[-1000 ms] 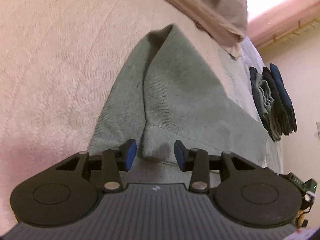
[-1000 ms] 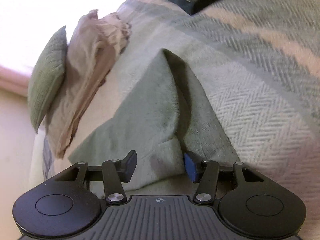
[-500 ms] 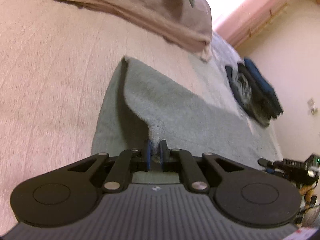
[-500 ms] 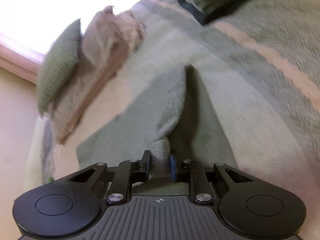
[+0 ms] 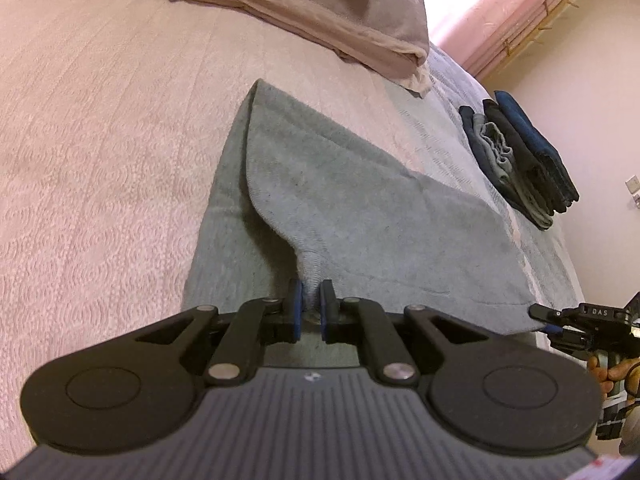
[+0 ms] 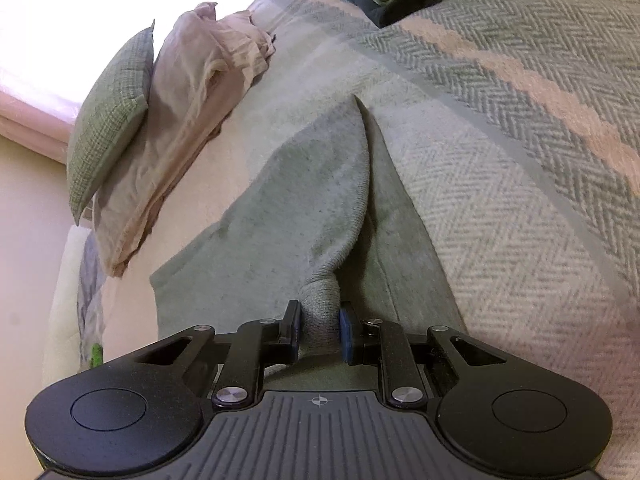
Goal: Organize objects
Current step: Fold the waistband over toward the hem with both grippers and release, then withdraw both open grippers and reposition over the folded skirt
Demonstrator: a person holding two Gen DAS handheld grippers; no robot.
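Observation:
A grey-green towel (image 5: 360, 208) lies on a bed, its near edge lifted off the cover at two corners. My left gripper (image 5: 311, 308) is shut on the towel's left near corner, the cloth bunched between the blue pads. My right gripper (image 6: 320, 330) is shut on the other near corner of the towel (image 6: 304, 200), a thick fold pinched between its fingers. In the left wrist view my right gripper (image 5: 560, 316) shows at the right edge, held by a hand. The towel's far part rests flat on the bed.
A pink bedspread (image 5: 100, 140) covers the left side, a herringbone blanket (image 6: 520, 140) the right. A beige pillow (image 5: 320, 12) and a green cushion (image 6: 112, 112) lie at the head. A stack of dark folded clothes (image 5: 520, 160) sits at the bed's far right edge.
Both grippers went from open around the towel's near edge to shut on its corners, then rose and drew back, lifting the corners into peaks.

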